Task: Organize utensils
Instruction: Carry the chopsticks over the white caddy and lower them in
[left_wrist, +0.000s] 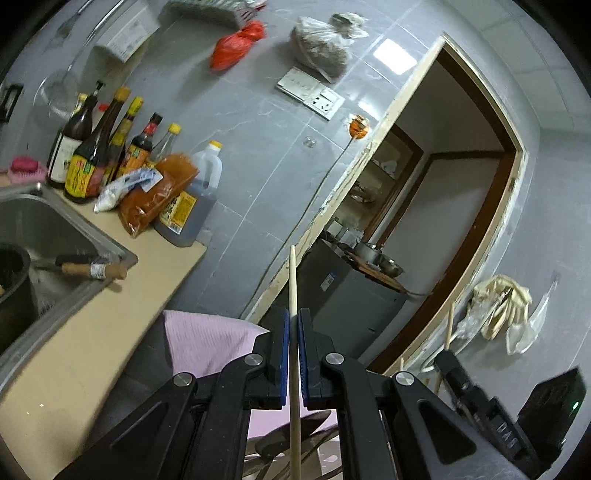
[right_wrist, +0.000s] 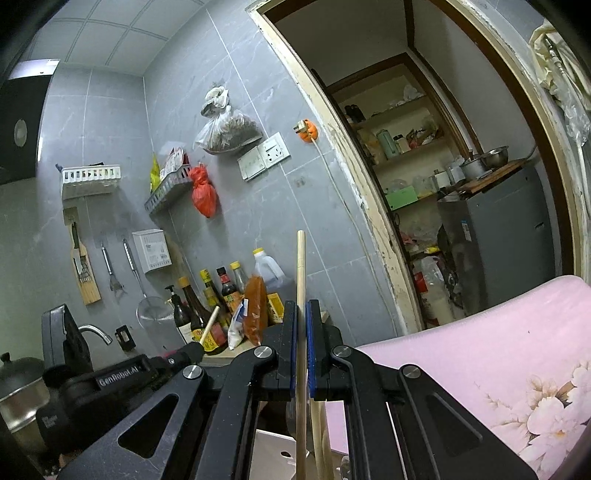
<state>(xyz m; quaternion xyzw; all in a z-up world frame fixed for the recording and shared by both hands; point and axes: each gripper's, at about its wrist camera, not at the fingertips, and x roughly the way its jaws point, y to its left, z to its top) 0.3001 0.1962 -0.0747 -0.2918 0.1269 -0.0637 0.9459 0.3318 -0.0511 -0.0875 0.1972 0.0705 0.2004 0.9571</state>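
wooden chopstick (left_wrist: 293, 288) pinched in left gripper (left_wrist: 294, 325); right gripper (right_wrist: 301, 317) fingers clamp another chopstick (right_wrist: 300, 266), shelves only there

Pale matt wooden chopstick (left_wrist: 293, 288), glossy wall tiles (left_wrist: 258, 122)

counter (left_wrist: 110, 314) | sauce bottles (left_wrist: 88, 158) | oil jug (left_wrist: 192, 192) | sink (left_wrist: 44, 229)

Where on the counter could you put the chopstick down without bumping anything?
The bare beige counter between the sink rim and the pink cloth looks free. A narrower strip runs toward the counter's end by the oil jug. The back corner is crowded with sauce bottles and packets. The left gripper holds the chopstick.
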